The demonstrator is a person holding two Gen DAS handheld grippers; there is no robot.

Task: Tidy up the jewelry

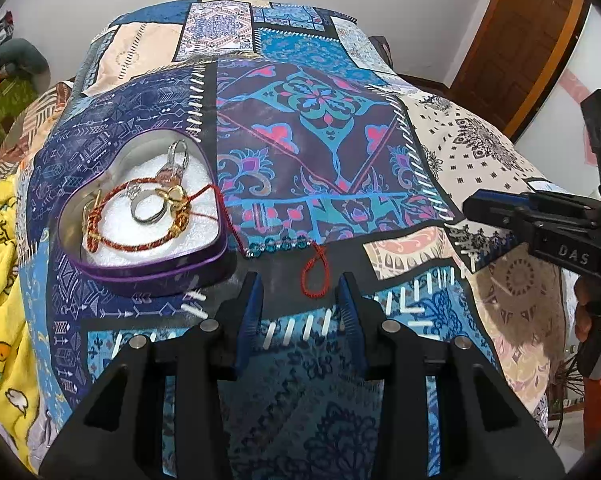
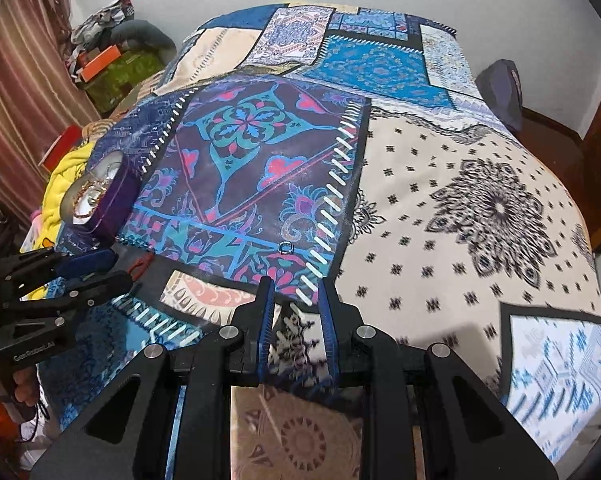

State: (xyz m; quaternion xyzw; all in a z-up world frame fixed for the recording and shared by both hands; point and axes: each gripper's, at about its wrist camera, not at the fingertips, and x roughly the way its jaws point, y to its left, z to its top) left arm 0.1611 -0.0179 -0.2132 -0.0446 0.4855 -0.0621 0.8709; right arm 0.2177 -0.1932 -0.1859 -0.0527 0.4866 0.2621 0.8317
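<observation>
Left gripper [image 1: 298,294] is spread, empty, before the red cord bracelet [image 1: 314,276]. Right gripper [image 2: 296,300] likewise. Advisable: pinch the loop squarely, lift into the heart tin [image 1: 148,268].

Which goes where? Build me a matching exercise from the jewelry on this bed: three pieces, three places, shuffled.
1. silver ring
2. red cord with blue beads
3. small metal loop

A. trails over the heart tin rim onto the bedspread
B. alone on the bedspread ahead of the right gripper
C. on white padding inside the heart tin

Pairs: 1-C, 2-A, 3-B.
</observation>
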